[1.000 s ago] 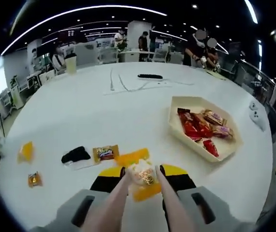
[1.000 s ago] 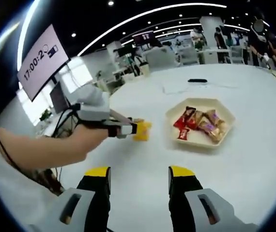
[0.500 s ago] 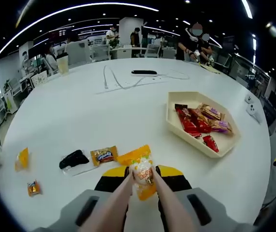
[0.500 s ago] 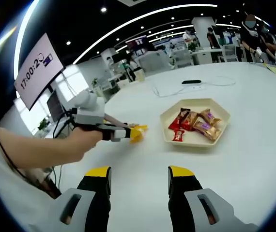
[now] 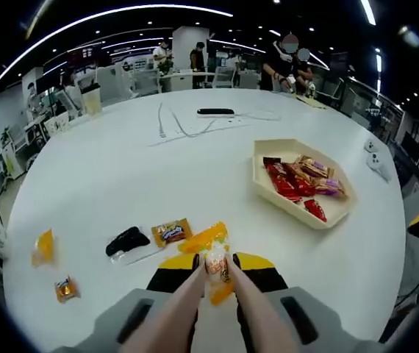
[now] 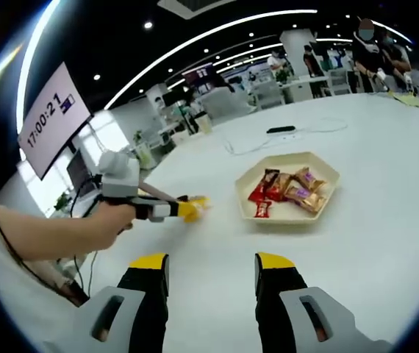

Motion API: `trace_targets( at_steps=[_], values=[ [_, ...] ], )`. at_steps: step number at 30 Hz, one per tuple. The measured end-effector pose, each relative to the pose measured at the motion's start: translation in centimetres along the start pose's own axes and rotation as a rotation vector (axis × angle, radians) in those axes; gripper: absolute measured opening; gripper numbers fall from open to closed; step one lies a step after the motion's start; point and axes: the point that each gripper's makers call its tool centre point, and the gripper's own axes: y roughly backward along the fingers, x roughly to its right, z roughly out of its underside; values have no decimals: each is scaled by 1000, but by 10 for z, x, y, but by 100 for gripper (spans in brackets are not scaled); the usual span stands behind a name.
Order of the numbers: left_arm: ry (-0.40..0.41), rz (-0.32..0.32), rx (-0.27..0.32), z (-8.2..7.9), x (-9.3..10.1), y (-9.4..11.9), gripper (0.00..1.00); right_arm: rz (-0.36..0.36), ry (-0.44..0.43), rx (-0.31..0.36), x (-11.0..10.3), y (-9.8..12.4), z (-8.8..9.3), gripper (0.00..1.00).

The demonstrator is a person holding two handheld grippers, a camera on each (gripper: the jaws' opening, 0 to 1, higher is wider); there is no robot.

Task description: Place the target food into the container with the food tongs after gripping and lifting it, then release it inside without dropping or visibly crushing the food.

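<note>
A pair of pale food tongs (image 5: pixel 184 298) runs up between the yellow-tipped jaws of my left gripper (image 5: pixel 215 262), which is shut on them. The tong tips pinch a yellow-orange snack packet (image 5: pixel 217 266) held above the white table (image 5: pixel 195 169). A cream hexagonal tray (image 5: pixel 267 149) with several red and brown wrapped snacks sits ahead to the right. In the right gripper view, a hand holds the left gripper (image 6: pixel 130 200) with the packet (image 6: pixel 192 208) left of the tray (image 6: pixel 248 209). My right gripper (image 6: pixel 209 268) stands open over bare table.
On the table near the left gripper lie a brown-orange packet (image 5: pixel 171 233), a black object (image 5: pixel 126 240), a yellow packet (image 5: pixel 44 248) and a small orange candy (image 5: pixel 65 288). A black remote (image 5: pixel 215 112) and a cable lie farther back. People stand at the far desks.
Both views have shifted with the hands. The tongs stay closed on the packet. In the right gripper view the left gripper and packet now sit lower and further left.
</note>
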Motion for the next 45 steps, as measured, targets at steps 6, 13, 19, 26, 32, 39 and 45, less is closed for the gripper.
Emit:
trace_targets(
  at_steps=[6,13,19,26,32,39,45],
  values=[
    [-31,7,31,-10,3,15,16,-13,4,0,-5,-1,1,46],
    [-45,36,68,-28,15,29,16,-23,10,2,-12,0,4,46],
    [-103,51,71,-35,23,32,16,-21,4,16,-16,5,4,46],
    [-91,79,93,-45,32,42,16,-14,-2,24,-18,10,10,46],
    [-128,90,118,-60,43,46,17,-17,-12,29,-21,10,15,46],
    [-151,139,135,-72,73,43,17,-11,-23,37,-23,16,19,46],
    [-188,182,156,-89,96,42,17,5,-34,43,-21,22,24,46]
  ],
)
